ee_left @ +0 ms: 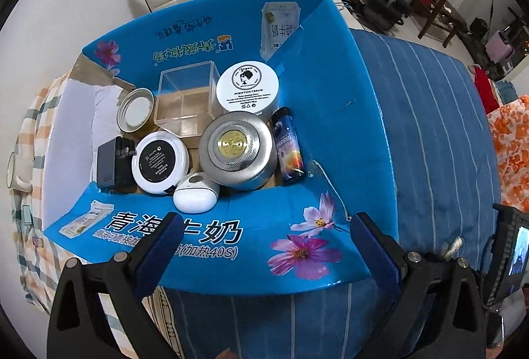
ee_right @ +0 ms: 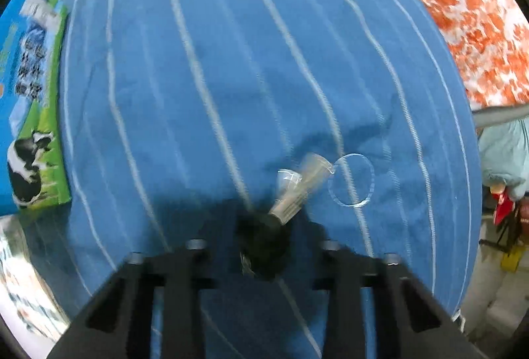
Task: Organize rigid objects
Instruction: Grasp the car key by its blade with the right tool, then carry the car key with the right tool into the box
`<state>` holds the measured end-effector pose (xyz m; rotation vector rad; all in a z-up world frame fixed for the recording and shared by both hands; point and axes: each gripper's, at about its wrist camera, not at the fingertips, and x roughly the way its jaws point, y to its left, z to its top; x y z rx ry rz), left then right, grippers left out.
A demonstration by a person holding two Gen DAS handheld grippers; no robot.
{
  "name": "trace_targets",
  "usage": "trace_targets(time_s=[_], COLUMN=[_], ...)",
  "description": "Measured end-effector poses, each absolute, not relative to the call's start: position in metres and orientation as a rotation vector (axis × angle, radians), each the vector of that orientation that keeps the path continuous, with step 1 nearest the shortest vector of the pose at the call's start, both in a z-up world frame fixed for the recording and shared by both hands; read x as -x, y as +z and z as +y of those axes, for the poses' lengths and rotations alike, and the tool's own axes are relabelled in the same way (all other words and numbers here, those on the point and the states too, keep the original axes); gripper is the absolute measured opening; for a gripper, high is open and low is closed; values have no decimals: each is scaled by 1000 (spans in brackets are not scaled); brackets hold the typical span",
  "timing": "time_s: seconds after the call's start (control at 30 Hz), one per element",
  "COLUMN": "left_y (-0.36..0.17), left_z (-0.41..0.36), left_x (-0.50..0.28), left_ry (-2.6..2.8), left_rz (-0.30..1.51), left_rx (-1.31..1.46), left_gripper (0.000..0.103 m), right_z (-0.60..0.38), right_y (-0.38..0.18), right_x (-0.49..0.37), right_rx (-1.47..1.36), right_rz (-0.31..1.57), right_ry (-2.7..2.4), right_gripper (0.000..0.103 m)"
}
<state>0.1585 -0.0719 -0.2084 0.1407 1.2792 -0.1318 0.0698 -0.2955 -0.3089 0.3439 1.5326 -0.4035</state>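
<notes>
Sitting packed in the blue carton [ee_left: 330, 101]: jars, tins and a clear cube.

Lying at the carton's middle, the silver tin [ee_left: 238, 150]; white cream jar [ee_left: 247, 87] and clear cube box [ee_left: 188, 98] behind it, white case [ee_left: 195, 197] in front. Hovering before the carton with jaws released, the left gripper [ee_left: 264, 243]. Clenching a clear object with a dark end [ee_right: 291, 193], blurred, over the striped blue cloth [ee_right: 231, 61] right of the carton, the right gripper [ee_right: 264, 246].

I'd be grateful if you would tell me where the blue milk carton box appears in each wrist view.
Left wrist: the blue milk carton box fills the centre, open, with jars and tins inside.
Right wrist: only its printed outer side with a cow shows, at the far left edge.
Shared landmark: the blue striped cloth beneath it.
</notes>
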Motion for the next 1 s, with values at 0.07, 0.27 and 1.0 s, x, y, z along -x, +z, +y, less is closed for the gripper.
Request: trace_targets(time_s=[0.07,0.27,1.0], left_y=[-208,-197,-124], left_z=[-71,-67,19], left_x=[-158,-154,-132], left_ry=[-131,-139,-118], left_rz=[1279,1252,1236], left_rx=[-143,-152,67], left_gripper=[103,103,103], right_z=[-283,-247,-163], right_y=[-307,-287,-74], right_x=[-74,-72,-88], right_rx=[-304,-286,-298], right_rz=[1536,1515,1132], right_ry=[-397,-361,3], right_gripper=[17,12,12])
